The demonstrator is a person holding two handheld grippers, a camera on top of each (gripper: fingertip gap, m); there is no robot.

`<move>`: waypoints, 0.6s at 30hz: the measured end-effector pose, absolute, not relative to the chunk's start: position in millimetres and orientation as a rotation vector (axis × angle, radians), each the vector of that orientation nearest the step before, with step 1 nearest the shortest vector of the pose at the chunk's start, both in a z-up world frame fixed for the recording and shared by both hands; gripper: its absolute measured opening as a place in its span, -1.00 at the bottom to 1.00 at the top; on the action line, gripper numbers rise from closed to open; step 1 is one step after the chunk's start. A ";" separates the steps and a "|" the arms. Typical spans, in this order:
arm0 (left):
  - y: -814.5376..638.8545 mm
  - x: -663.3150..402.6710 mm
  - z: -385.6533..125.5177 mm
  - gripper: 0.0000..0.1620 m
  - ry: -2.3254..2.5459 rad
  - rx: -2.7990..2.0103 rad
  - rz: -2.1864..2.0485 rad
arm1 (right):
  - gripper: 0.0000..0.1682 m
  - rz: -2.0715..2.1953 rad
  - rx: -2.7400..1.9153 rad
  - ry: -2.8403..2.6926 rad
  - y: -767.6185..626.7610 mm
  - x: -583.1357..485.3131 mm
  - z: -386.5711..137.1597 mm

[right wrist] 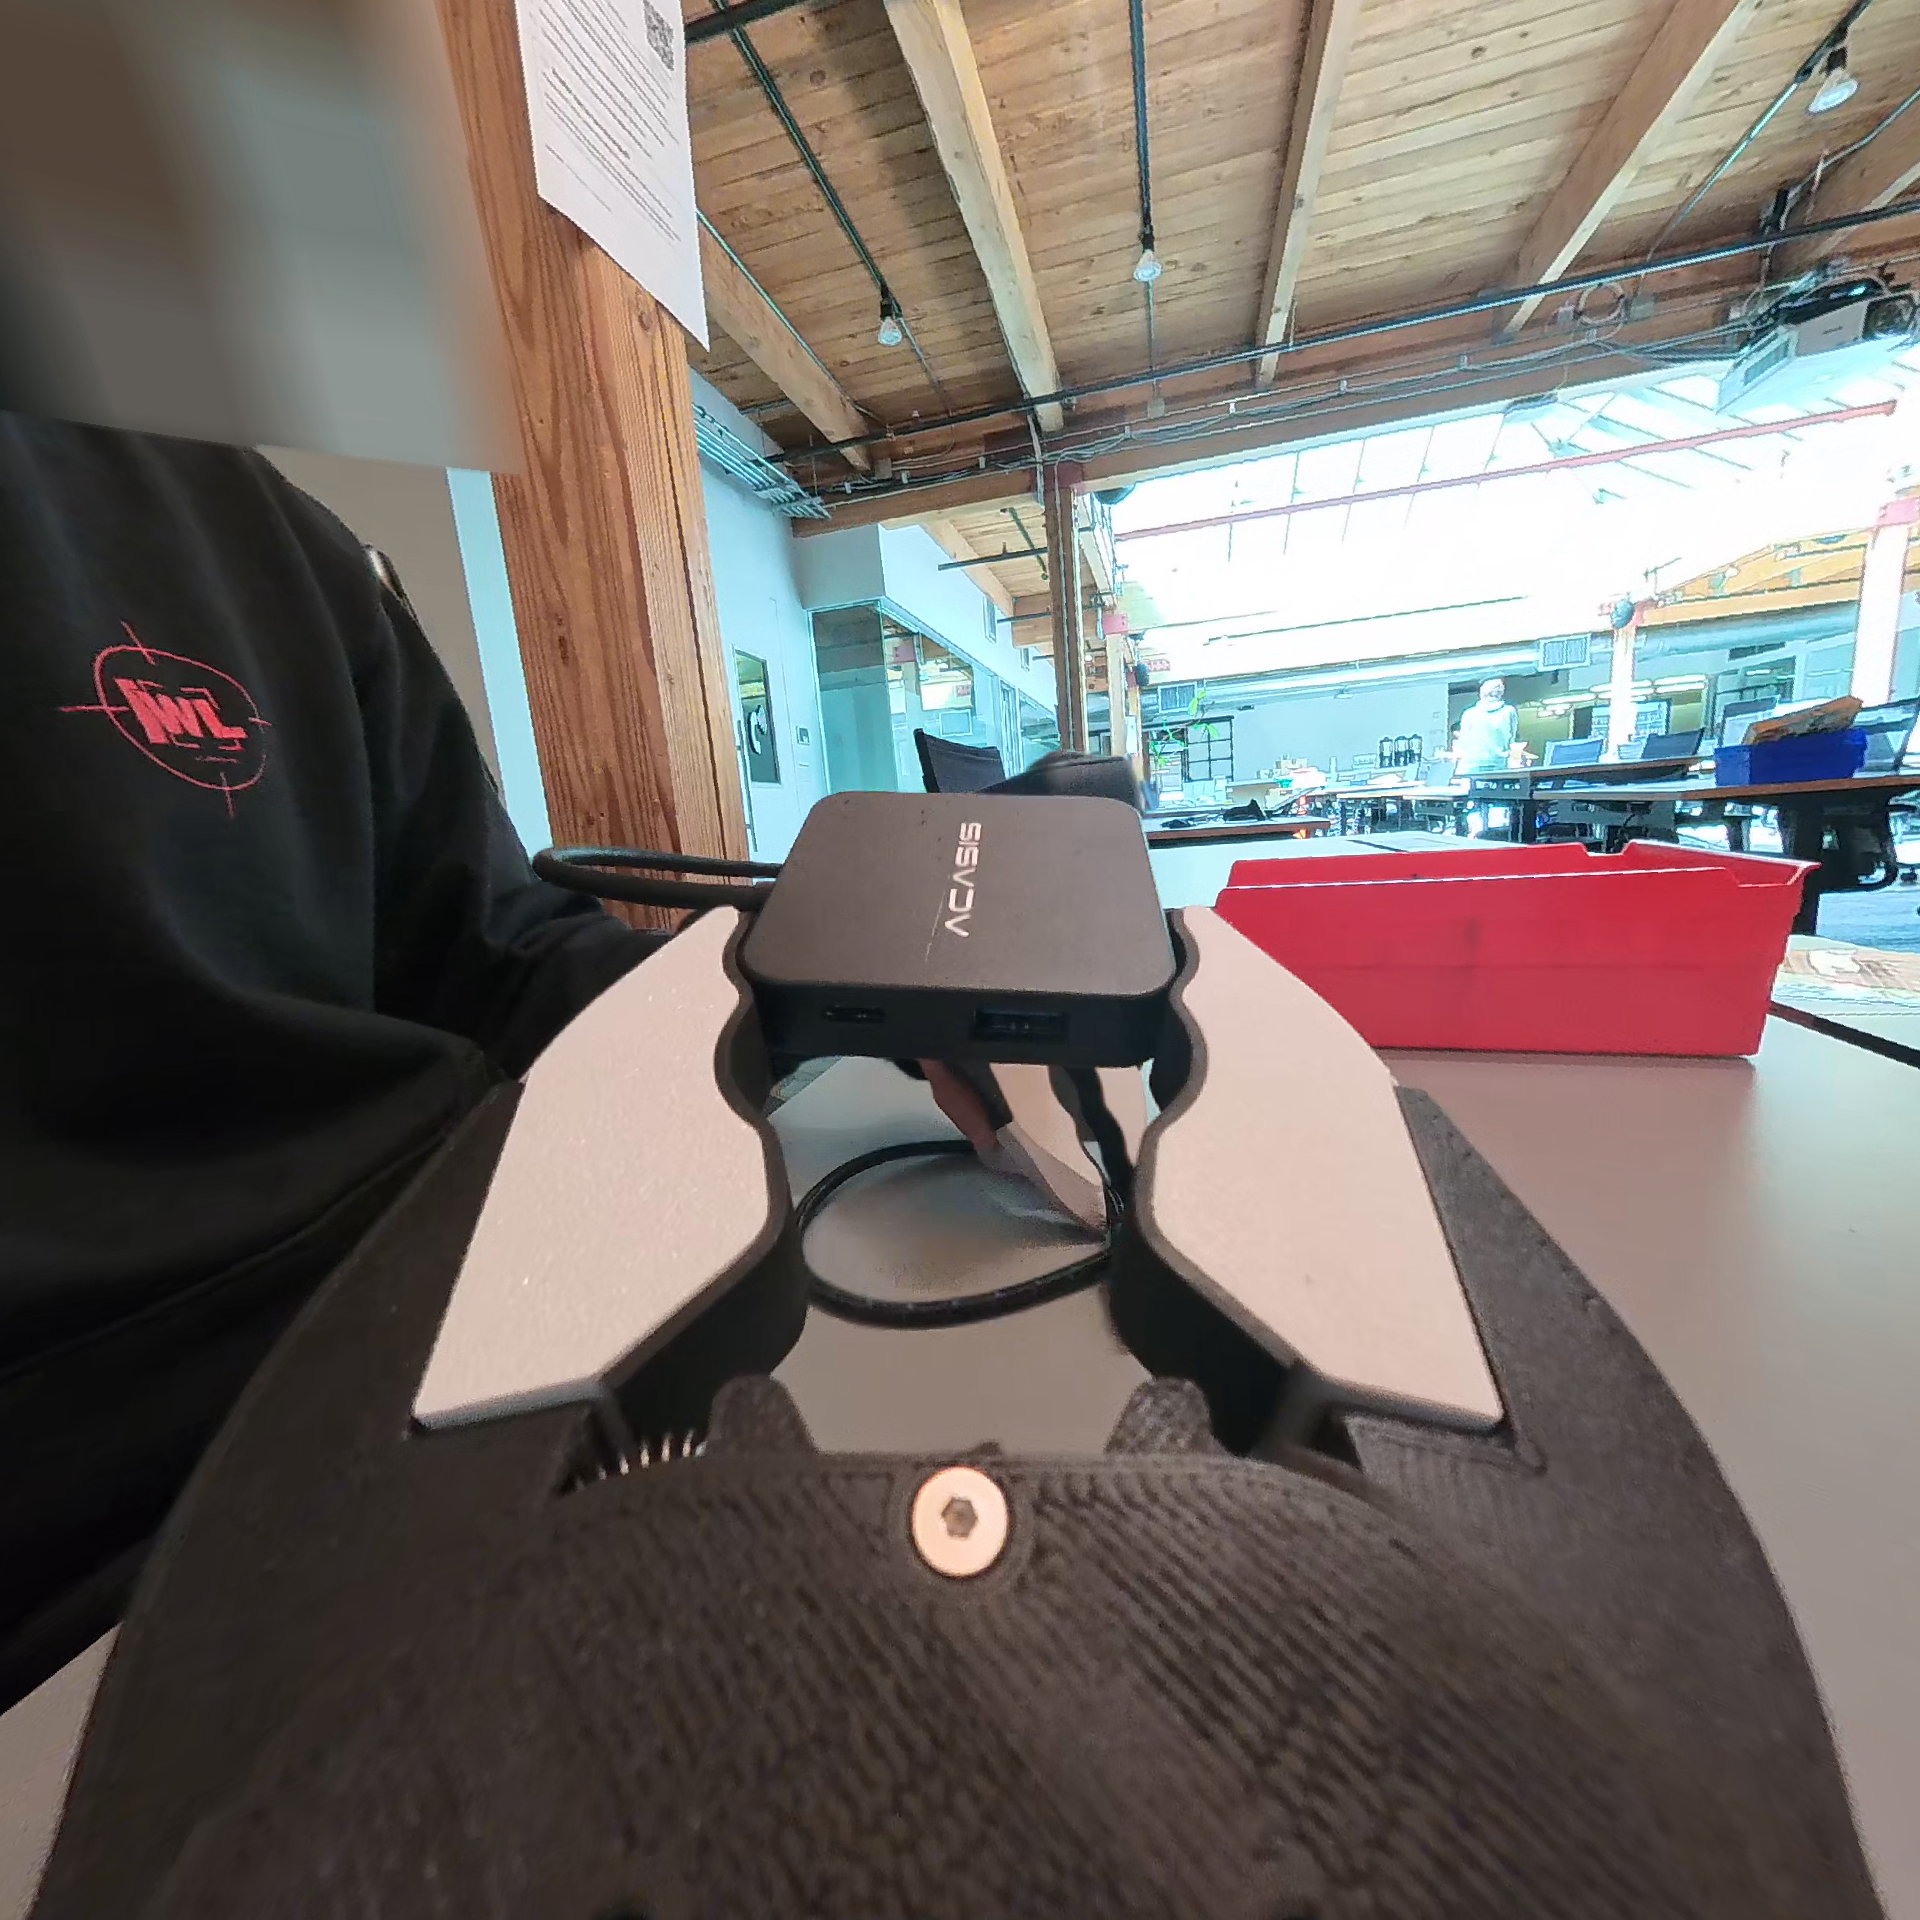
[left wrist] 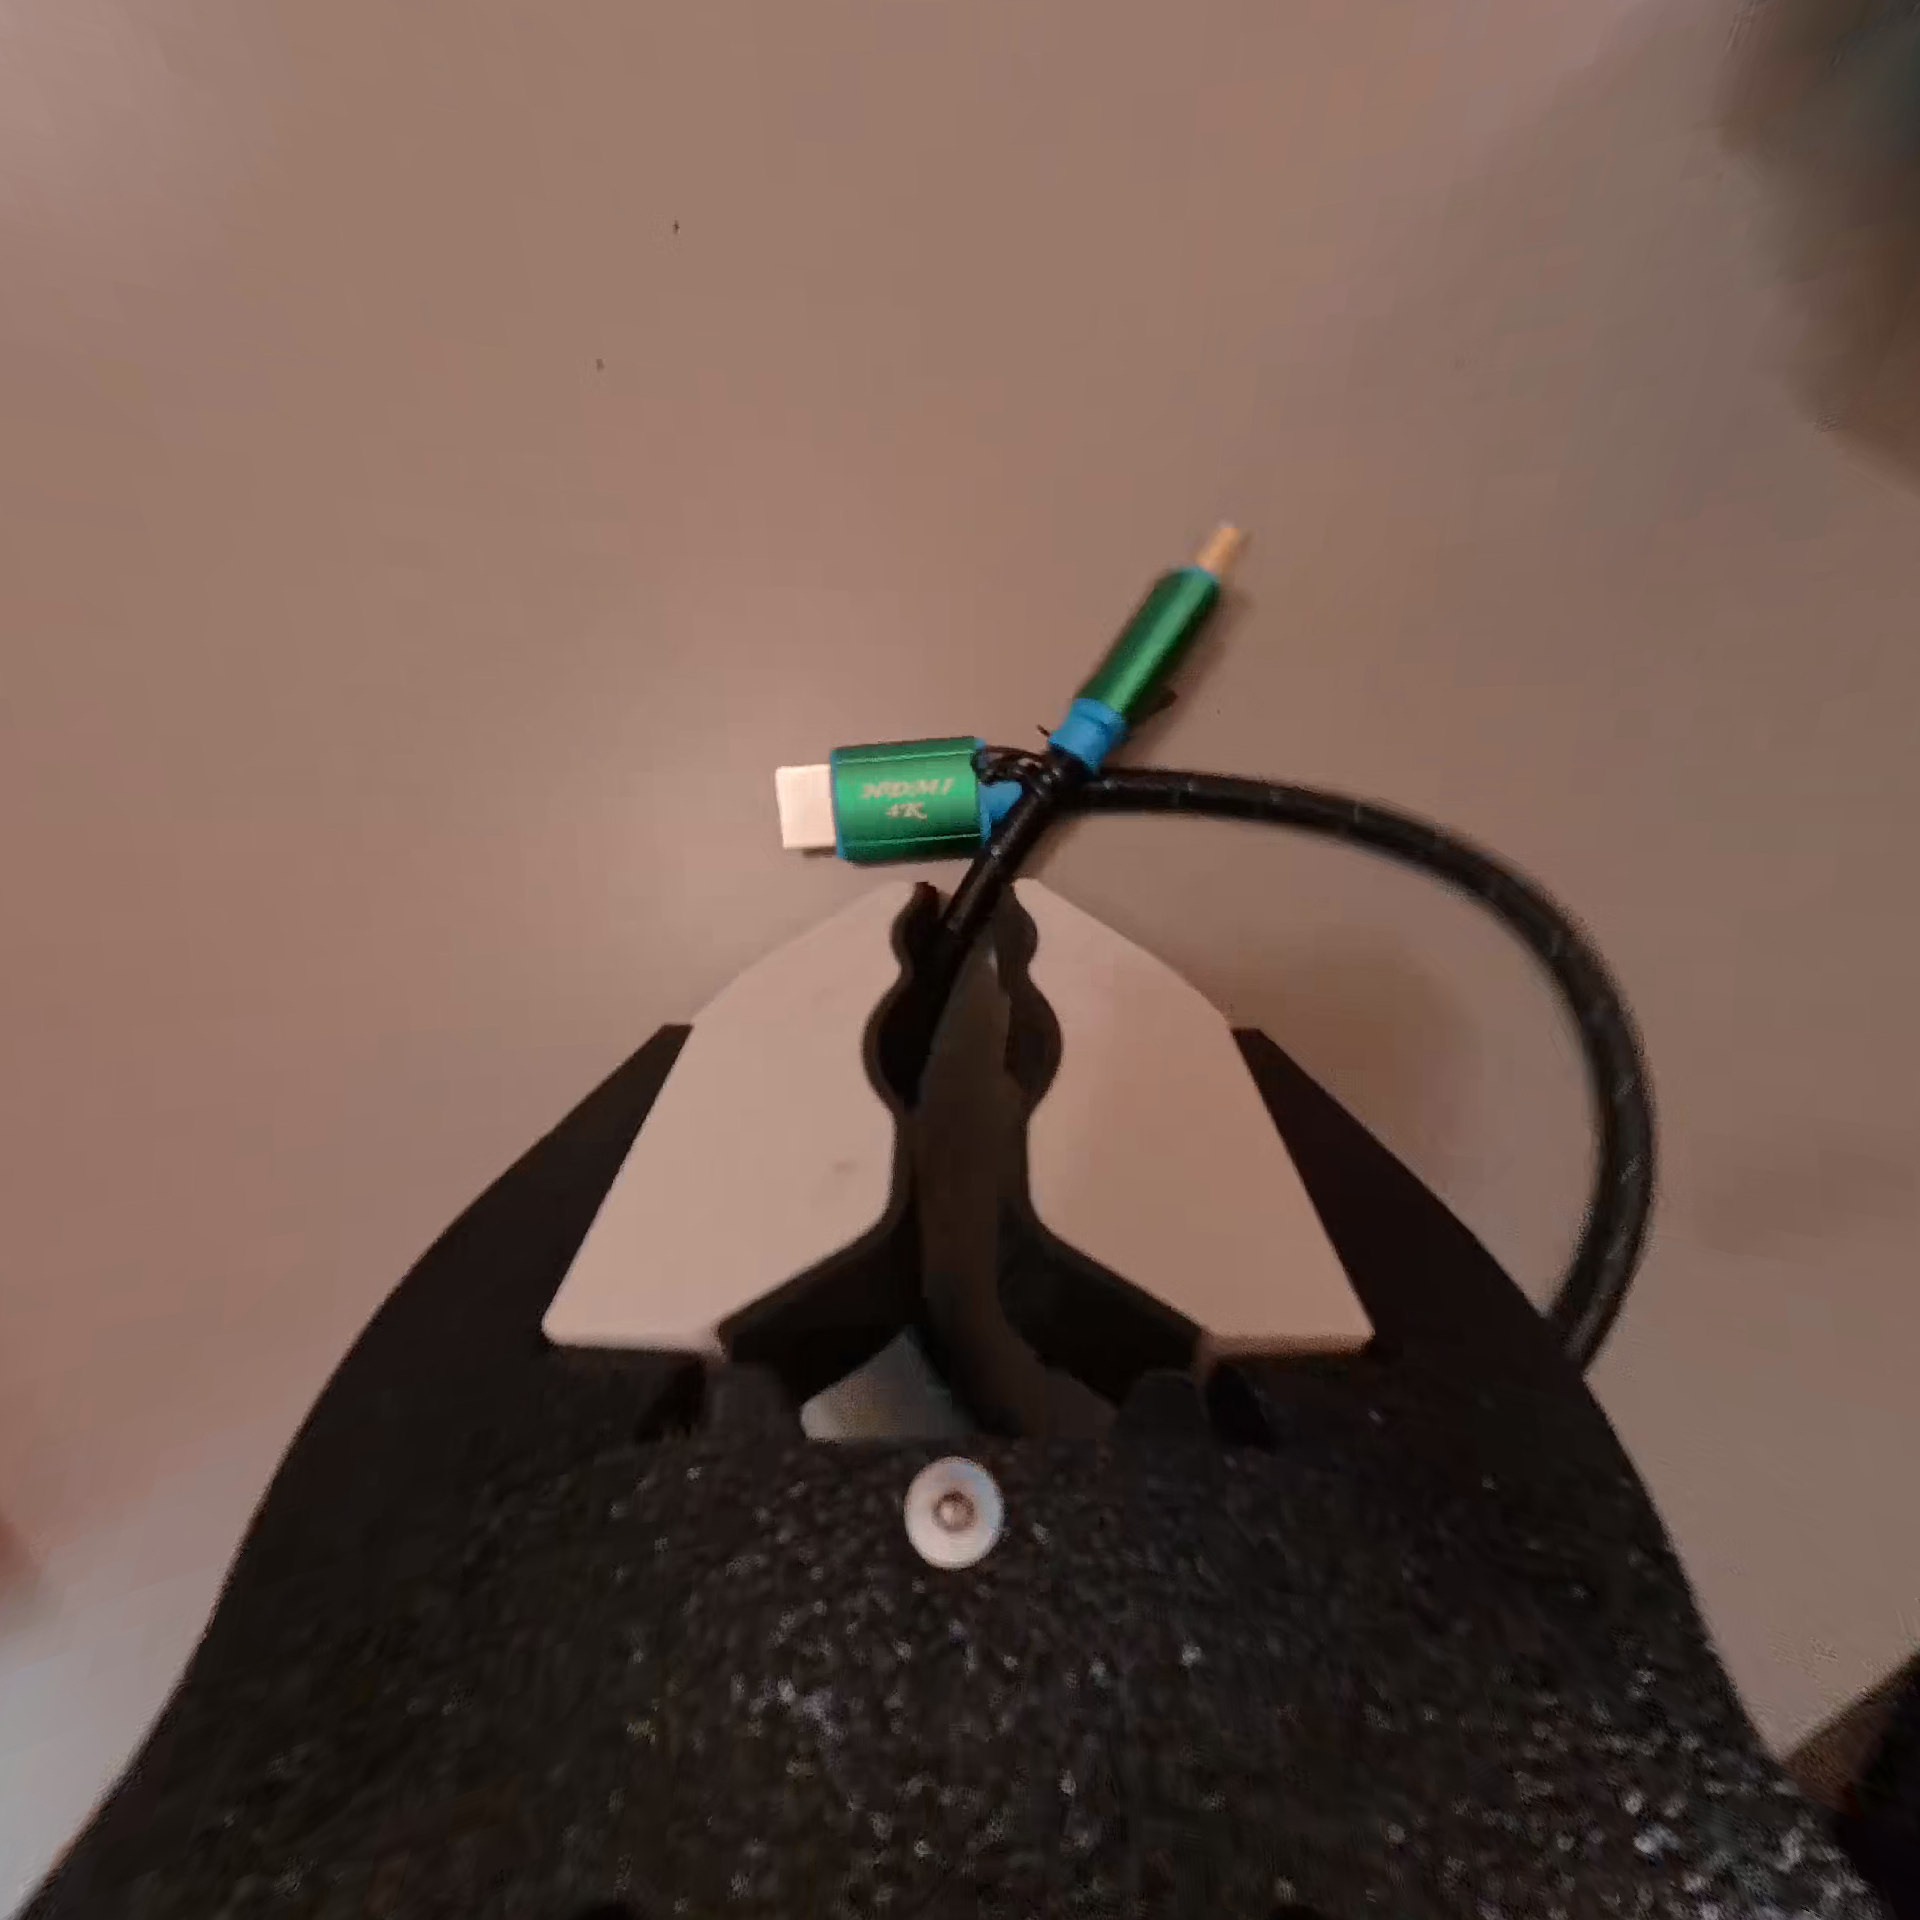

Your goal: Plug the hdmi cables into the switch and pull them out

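In the left wrist view my left gripper (left wrist: 961,909) is shut on a black braided HDMI cable (left wrist: 1455,862), held a little above a grey table (left wrist: 468,468). Just past the fingertips, two green plugs are tied together. One (left wrist: 906,800) has a white cap and points left. The other (left wrist: 1143,644) has a gold tip and points up and right. In the right wrist view my right gripper (right wrist: 961,977) is shut on the sides of a black square switch (right wrist: 956,904), held level above the table. Its ports face me. A black lead leaves its far left side.
A thin black cable loop (right wrist: 935,1283) lies on the table under the switch. A red plastic bin (right wrist: 1507,945) stands to the right of the switch. A person in a black sweatshirt (right wrist: 208,883) is close on the left, in front of a wooden post (right wrist: 603,571).
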State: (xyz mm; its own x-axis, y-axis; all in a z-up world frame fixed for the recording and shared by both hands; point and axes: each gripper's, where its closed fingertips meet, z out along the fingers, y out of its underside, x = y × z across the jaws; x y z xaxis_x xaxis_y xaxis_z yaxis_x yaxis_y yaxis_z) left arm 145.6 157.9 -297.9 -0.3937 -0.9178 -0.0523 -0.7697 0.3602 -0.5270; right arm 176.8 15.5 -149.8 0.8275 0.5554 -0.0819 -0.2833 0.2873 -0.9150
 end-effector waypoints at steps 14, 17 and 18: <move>204.7 164.6 -149.0 -0.92 1.315 -0.256 0.209 | -0.13 0.512 -1.095 -0.223 4.7 191.1 -141.8; 192.0 155.7 -171.2 -0.92 1.342 -0.217 0.193 | -0.13 0.501 -1.082 -0.210 1.2 195.1 -140.6; 187.4 151.4 -173.4 -0.92 1.344 -0.212 0.175 | -0.13 0.503 -1.082 -0.210 1.3 195.1 -140.6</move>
State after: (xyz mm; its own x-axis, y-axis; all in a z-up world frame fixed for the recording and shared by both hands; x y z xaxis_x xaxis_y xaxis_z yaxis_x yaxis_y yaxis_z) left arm 151.4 187.4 -173.4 0.2165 0.0034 -0.9763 -0.2462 0.9679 -0.0513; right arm 195.1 1.3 -140.6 0.8689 0.4888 -0.0780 -0.2882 0.3716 -0.8825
